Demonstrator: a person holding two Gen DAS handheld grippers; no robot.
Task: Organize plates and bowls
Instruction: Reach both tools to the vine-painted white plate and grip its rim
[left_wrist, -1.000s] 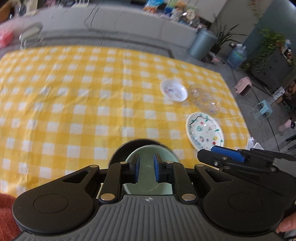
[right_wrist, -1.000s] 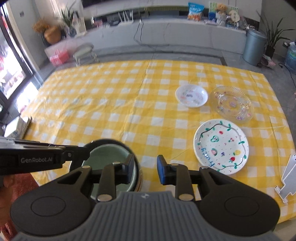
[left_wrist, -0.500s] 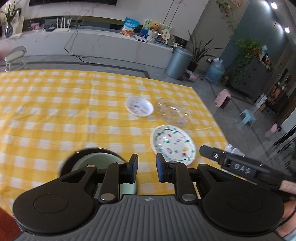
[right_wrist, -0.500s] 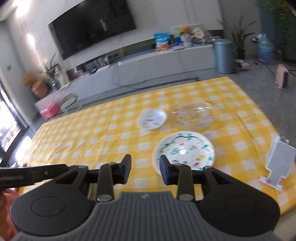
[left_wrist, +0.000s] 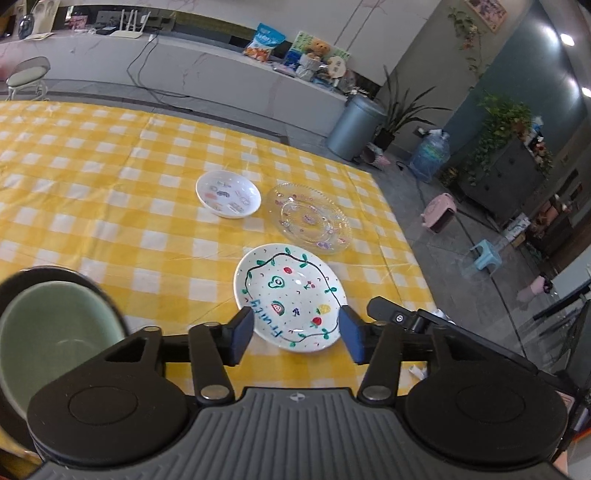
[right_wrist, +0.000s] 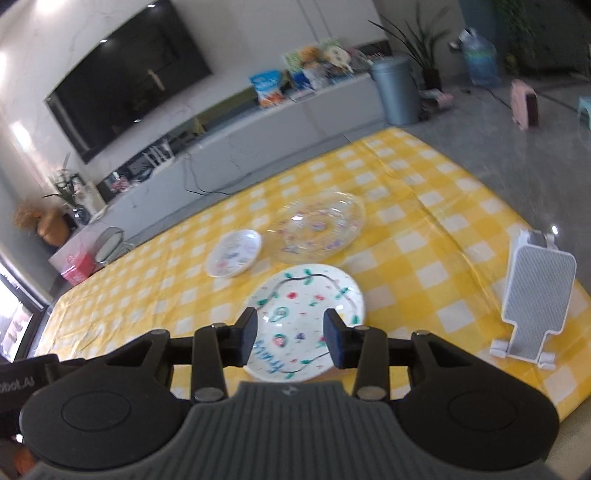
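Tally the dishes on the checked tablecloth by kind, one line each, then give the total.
Bowls: 2, a green bowl nested in a black bowl.
Painted white plates: 2, the fruit plate and the small plate.
Clear glass plates: 1, the glass plate.
Total: 5 dishes.

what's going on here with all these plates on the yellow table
A person holds a gripper in each hand over a yellow checked tablecloth. Both the left gripper and the right gripper have their jaws open and empty, aimed at the fruit-painted plate. A green bowl nested in a black one sits at the near left. A small white dish and a clear glass plate lie farther back.
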